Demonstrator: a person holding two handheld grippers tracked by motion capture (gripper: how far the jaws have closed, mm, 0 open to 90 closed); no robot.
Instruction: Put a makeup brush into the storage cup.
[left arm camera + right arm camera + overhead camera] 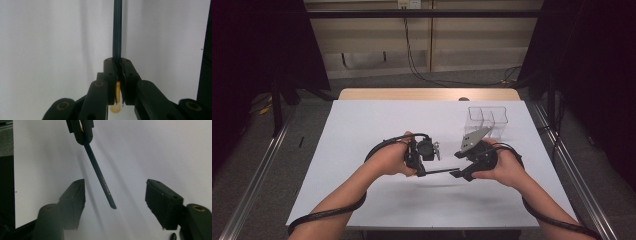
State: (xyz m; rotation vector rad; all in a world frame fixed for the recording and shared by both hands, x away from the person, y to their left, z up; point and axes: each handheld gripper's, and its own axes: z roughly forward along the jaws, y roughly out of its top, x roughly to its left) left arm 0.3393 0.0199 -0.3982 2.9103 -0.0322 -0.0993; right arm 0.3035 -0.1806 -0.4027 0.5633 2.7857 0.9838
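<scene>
1. Pencil [100, 173] — dark, slim, w/ faint lettering along the shaft — is up off the bench [362, 130], held roughly level between the two hands at mid-bench, nearer the person's edge. In the high view it runs as a thin dark line [439, 171] from one set of tongs to the other.
2. Left tongs [117, 62] are clamped on one end of the pencil; a yellowish bit shows between the pads there, poss. the eraser end or a sharpened tip, can't tell which. So pick-up is done, judging by the lift.
3. Right tongs [113, 195] stand wide apart, one pad on each side of the free end of the pencil, not touching it. Looks like a hand-over in progress: approach done, closing on the shaft not yet done.
4. Left hand [387, 159] and right hand [502, 167] sit close together, tongs facing each other.
5. Clear plastic box [487, 120] w/ compartments stands just beyond the right hand, toward the far right of the bench, and looks empty. Prob. the drop-off spot, so what's left is — as I judge it — grip w/ right, release w/ left, carry over, place in a compartment.
</scene>
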